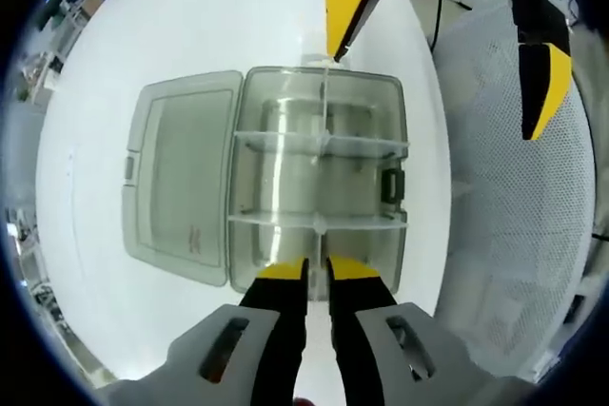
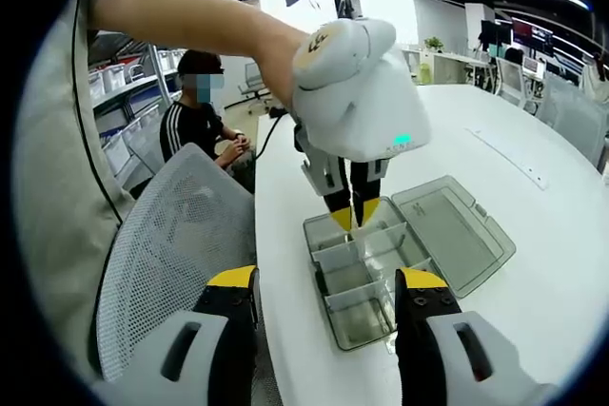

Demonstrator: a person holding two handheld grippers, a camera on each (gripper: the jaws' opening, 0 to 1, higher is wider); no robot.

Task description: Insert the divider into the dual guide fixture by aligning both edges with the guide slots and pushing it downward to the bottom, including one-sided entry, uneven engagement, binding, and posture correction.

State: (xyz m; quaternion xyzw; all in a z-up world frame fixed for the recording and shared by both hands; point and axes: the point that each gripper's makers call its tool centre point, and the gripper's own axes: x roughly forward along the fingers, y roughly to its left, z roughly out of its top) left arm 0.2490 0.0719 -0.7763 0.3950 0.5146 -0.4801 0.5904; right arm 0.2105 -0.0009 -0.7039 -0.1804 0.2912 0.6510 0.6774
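Left gripper view first: left tongs (image 1: 317,271) closed down tight at the near rim of the clear box (image 1: 319,178), pinching what looks like the near end of a thin clear divider (image 1: 322,164) running lengthwise down the middle. Hard to be sure with everything see-through, so taking that as a guess. Two cross dividers already seated, one far, one near. Lid (image 1: 181,183) flipped open flat to the left on the white counter (image 1: 190,35). Right tongs (image 1: 447,45) hanging over the far side, spread wide, holding nothing.

Right gripper view, same story from the other end: left tongs (image 2: 354,216) pointing straight down into the far wall of the clear box (image 2: 366,282), yellow tips together. Right tongs (image 2: 328,292) wide open with nothing between them, hovering near the box. Mesh chair (image 2: 162,263) off to the left, seated person (image 2: 200,111) further back.

Progress guess: divider entered at least on the end being pinched, looks roughly upright, but can't tell if both edges sit in their slots or if it's bottomed out. Probably still needs a level check and a final push down.
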